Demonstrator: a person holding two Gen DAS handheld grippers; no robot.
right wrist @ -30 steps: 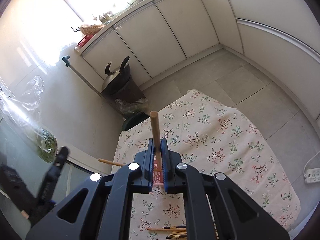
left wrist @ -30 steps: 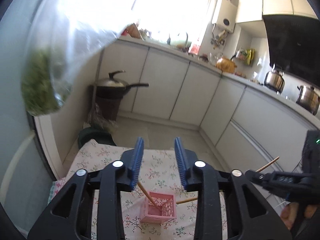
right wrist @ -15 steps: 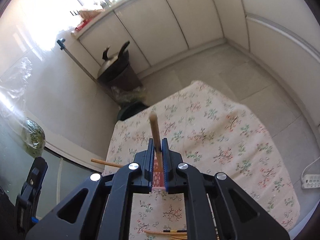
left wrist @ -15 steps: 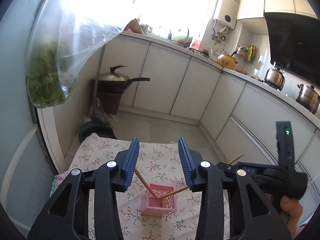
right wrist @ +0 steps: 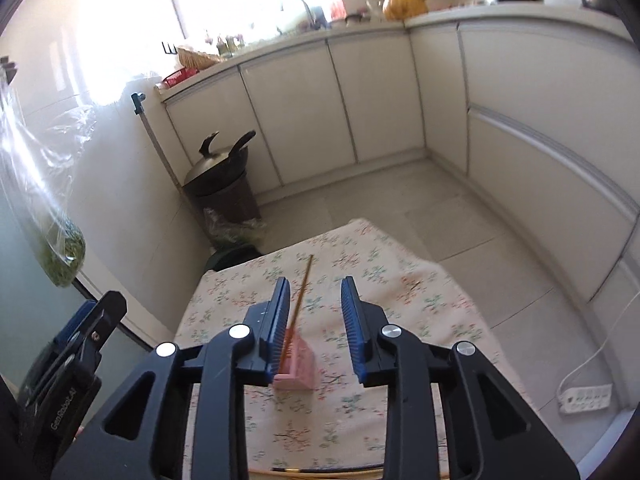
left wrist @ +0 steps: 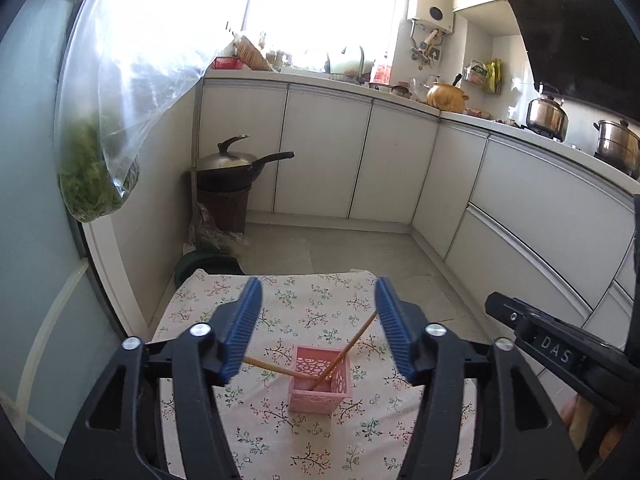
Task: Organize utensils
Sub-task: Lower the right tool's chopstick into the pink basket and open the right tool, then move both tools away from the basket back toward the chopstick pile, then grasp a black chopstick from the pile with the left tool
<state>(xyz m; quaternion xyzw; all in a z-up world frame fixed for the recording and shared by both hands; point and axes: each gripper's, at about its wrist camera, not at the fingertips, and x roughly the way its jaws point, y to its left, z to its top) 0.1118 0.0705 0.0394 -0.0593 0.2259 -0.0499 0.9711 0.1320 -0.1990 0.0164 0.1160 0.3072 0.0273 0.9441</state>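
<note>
Two wooden chopsticks stand in the pink basket [left wrist: 320,380], which sits on the floral tablecloth [left wrist: 280,432] just ahead of and below the left gripper [left wrist: 318,332], between its two fingers. One chopstick [left wrist: 354,346] leans with its long axis running up toward the right finger; the other chopstick [left wrist: 268,366] tilts low toward the left finger, its far end hidden behind that finger's blue pad. The left gripper's jaws stand wide apart, holding nothing. The right gripper [right wrist: 316,328] also stands apart and empty, with the basket just ahead, close to its left finger. More chopsticks [right wrist: 320,471] lie beneath the right gripper. A lidded wok [left wrist: 236,166] rests on a bin well beyond the table.
</note>
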